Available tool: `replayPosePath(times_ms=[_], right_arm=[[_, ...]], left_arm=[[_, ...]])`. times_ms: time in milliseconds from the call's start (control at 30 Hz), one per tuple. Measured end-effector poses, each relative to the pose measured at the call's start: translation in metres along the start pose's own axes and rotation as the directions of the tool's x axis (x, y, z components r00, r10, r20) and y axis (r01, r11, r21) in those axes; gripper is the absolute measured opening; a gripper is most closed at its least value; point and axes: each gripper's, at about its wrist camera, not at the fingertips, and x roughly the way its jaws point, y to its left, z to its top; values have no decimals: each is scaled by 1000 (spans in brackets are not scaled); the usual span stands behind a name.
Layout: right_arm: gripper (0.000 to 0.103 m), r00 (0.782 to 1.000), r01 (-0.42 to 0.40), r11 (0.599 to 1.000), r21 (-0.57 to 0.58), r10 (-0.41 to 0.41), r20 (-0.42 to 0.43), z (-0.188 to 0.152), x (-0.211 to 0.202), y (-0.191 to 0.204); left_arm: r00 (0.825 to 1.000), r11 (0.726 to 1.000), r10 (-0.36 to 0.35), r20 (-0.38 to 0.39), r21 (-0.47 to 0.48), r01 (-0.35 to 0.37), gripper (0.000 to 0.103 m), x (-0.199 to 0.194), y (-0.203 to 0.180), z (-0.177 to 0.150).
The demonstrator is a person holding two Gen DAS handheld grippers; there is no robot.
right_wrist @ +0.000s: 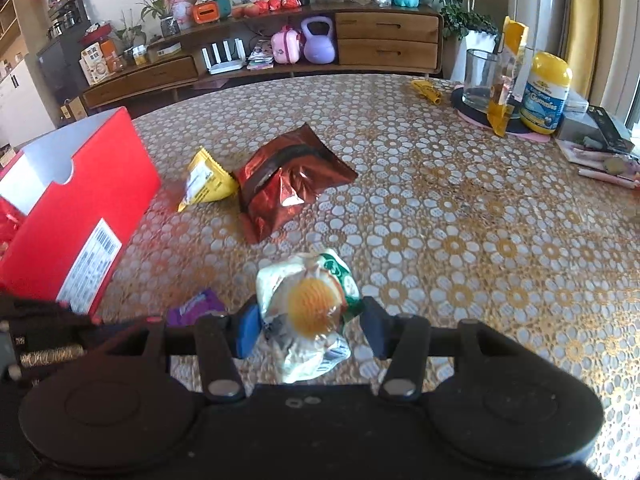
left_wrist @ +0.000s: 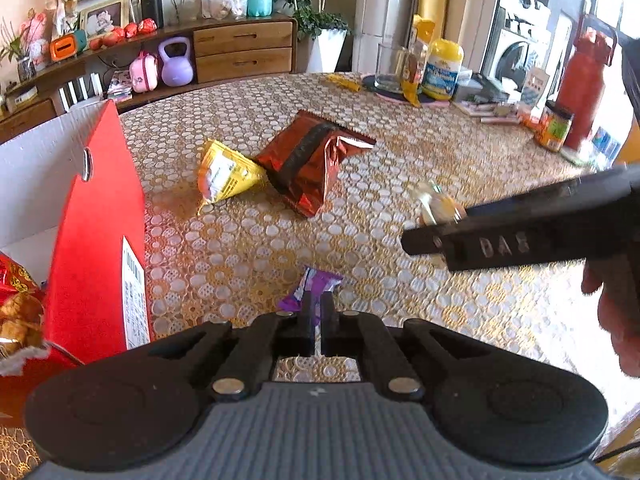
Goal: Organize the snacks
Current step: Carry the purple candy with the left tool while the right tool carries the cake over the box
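My left gripper (left_wrist: pixel 317 318) is shut on the end of a small purple snack packet (left_wrist: pixel 310 290), which lies low over the table; the packet also shows in the right wrist view (right_wrist: pixel 196 308). My right gripper (right_wrist: pixel 308 326) is shut on a white and green snack packet (right_wrist: pixel 308 312) with an orange picture, held above the table. In the left wrist view that gripper (left_wrist: pixel 432 226) reaches in from the right. A yellow packet (left_wrist: pixel 224 172) (right_wrist: pixel 204 182) and a red-brown foil bag (left_wrist: pixel 312 160) (right_wrist: pixel 284 184) lie together mid-table. An open red box (left_wrist: pixel 92 220) (right_wrist: pixel 80 208) stands at the left.
Snacks (left_wrist: pixel 16 308) lie inside the red box. At the far right of the lace-patterned table (right_wrist: pixel 460 208) stand a glass (right_wrist: pixel 480 76), a yellow-lidded jar (right_wrist: pixel 546 92), a red bottle (left_wrist: pixel 584 84) and small items. A sideboard (right_wrist: pixel 360 40) lies beyond.
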Motion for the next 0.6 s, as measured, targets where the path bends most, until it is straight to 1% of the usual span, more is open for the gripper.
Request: replayPosePath(times_ms=[233,333,367,433,467,567,600], right_arm=[[51,1000,-10,1000,3,10,-6,-8,-8,-9],[51,1000,-18,1000,1,18,-11,-11,-9,-12],[51,1000,-21,1000,0,21,-15,-12,-9,-13],[51,1000,-22,1000,0,22,-18,-15,-9,-14],[51,1000,-24,1000,3,24,-20,-16,-9,-15],[51,999,-31,999,11,31,-27,-19,-8,-18],[51,999,-33,999,11,33,-29,-19,-8,-19]], left_arm=[[998,999,-39,-43,-34,38,5,10,7,8],[998,1000,-25,-62,-17,24,6,18,5,9],[997,1000,-18,-73,-2,18,6,21,3,9],[998,999,-10,-68,32,12,6,25,0,8],[997,999,-19,-69,31,21,6,26,0,8],[996,997,-71,-54,-16,70,6,24,7,8],[996,997,-70,-48,-23,69,6,22,7,7]])
